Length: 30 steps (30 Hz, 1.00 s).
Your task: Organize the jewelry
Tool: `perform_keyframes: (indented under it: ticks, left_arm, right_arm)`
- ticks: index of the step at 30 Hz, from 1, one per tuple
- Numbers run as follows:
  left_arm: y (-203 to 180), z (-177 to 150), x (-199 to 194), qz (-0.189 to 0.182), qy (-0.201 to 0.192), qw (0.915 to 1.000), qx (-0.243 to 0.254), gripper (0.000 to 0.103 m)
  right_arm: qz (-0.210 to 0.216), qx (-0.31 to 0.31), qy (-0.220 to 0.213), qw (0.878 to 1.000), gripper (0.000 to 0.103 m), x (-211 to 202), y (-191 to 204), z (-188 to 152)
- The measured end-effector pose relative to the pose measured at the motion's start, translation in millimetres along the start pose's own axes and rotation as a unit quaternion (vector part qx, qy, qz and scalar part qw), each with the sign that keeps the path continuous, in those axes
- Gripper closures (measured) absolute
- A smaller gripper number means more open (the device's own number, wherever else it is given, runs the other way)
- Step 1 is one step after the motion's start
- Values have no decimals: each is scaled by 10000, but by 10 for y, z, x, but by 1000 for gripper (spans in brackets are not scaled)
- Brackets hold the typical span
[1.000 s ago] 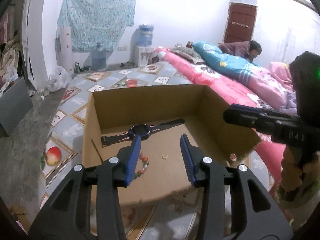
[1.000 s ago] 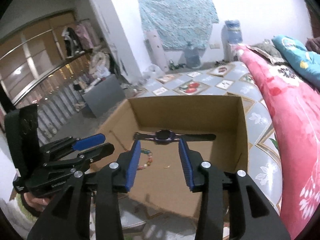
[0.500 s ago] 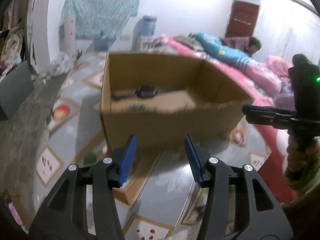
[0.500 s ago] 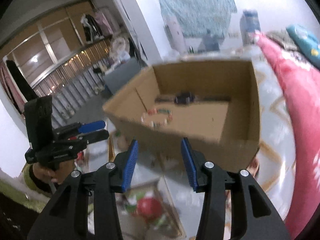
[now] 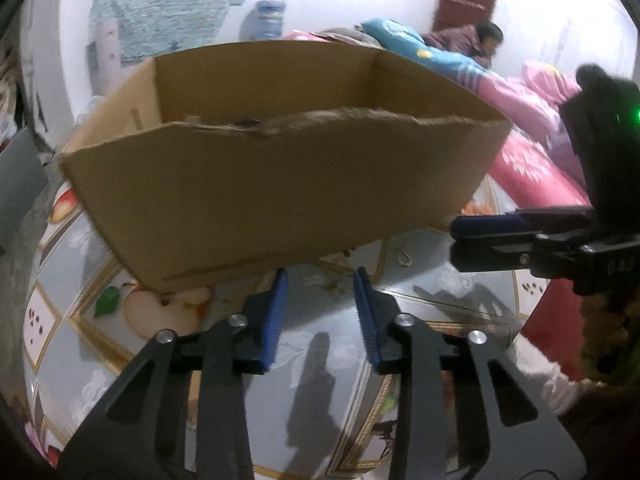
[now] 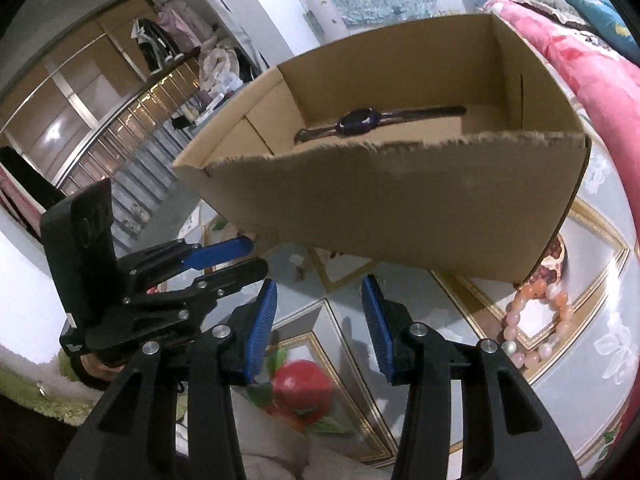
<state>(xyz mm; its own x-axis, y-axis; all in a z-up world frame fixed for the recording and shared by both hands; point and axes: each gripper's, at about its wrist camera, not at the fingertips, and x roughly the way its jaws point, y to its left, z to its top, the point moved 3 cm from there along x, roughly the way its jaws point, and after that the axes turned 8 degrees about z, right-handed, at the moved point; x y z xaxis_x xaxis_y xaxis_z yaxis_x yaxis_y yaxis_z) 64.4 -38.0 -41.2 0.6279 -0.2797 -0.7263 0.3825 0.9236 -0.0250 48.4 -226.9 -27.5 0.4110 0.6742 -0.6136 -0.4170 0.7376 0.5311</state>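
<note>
Fingers low now on both tools: the left gripper (image 5: pixel 320 304) has dropped from looking into the cardboard box (image 5: pixel 280 200) to hanging just off its near wall, blue pads apart and closing on nothing, while the right gripper (image 6: pixel 318 312) has come down alongside it, pads apart and empty too. Both have quit the box, so I'd say they're after pieces still outside. The watch (image 6: pixel 360 122) lies inside, beyond the torn near rim. Right of the right fingers, near the box's corner, a beaded bracelet (image 6: pixel 536 320) sits on the patterned floor mat (image 6: pixel 460 320). Ahead and right of the left fingers, a small ring (image 5: pixel 403 255) lies just under the box wall. Tight there against the cardboard; the mat nearer the fingers is open. A pink quilt (image 6: pixel 600 80) hems in the far right.
</note>
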Motion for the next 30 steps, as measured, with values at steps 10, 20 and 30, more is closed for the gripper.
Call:
perform_keyframes:
  ticks: [10, 20, 30]
  left_arm:
    - [-166, -40, 206, 23, 304, 9987, 405, 84]
    - [-189, -18, 284, 185, 323, 9952, 905, 85]
    - [-197, -1, 284, 157, 243, 9942, 1037, 91]
  right_arm:
    - [46, 179, 15, 9998, 59, 53, -113, -1]
    - [82, 222, 28, 9997, 59, 86, -120, -26]
    - [80, 222, 22, 9997, 59, 83, -122, -25]
